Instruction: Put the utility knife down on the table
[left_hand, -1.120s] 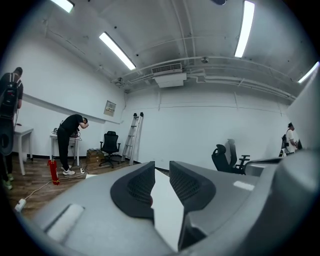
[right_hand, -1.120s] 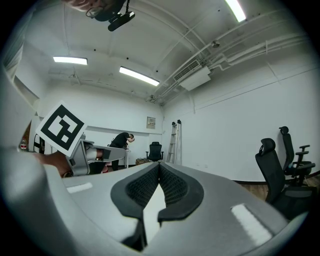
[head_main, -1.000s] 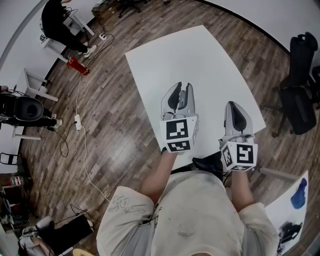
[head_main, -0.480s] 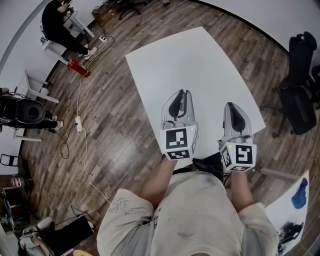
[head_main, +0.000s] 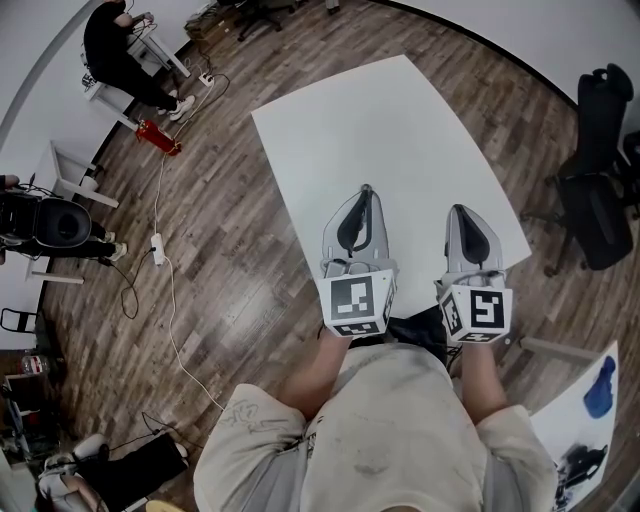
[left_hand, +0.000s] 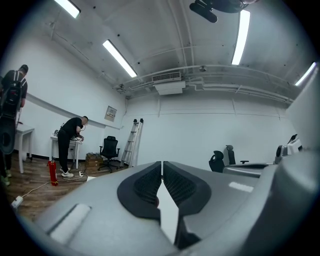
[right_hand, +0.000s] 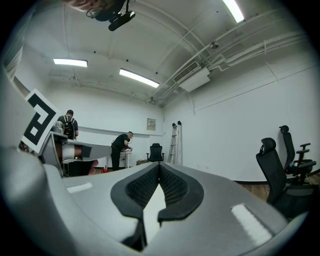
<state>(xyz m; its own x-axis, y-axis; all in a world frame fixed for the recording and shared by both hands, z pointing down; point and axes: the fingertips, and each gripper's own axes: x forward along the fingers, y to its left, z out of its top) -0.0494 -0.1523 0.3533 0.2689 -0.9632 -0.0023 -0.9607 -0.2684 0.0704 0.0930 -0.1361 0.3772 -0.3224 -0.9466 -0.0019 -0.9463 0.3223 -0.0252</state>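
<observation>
No utility knife shows in any view. My left gripper (head_main: 366, 188) hangs level over the near part of the white table (head_main: 400, 110). Its jaws have just been closing and now meet at the tips, with nothing between them. In the left gripper view the left gripper (left_hand: 162, 162) shows its black pads (left_hand: 145, 186) touching at the front. My right gripper (head_main: 462, 208) is beside it near the table's right edge, also level. In the right gripper view the right gripper (right_hand: 159, 164) is shut and empty.
A black office chair (head_main: 605, 170) stands on the wooden floor right of the table. At the far left are a person at a desk (head_main: 120, 45), a red extinguisher (head_main: 155, 132) and a cable with a power strip (head_main: 157, 245). A ladder (left_hand: 134, 142) leans on the far wall.
The left gripper's jaws went from clearly apart to closed on nothing. That gripper drew back a little toward my body. The right gripper stayed put.
</observation>
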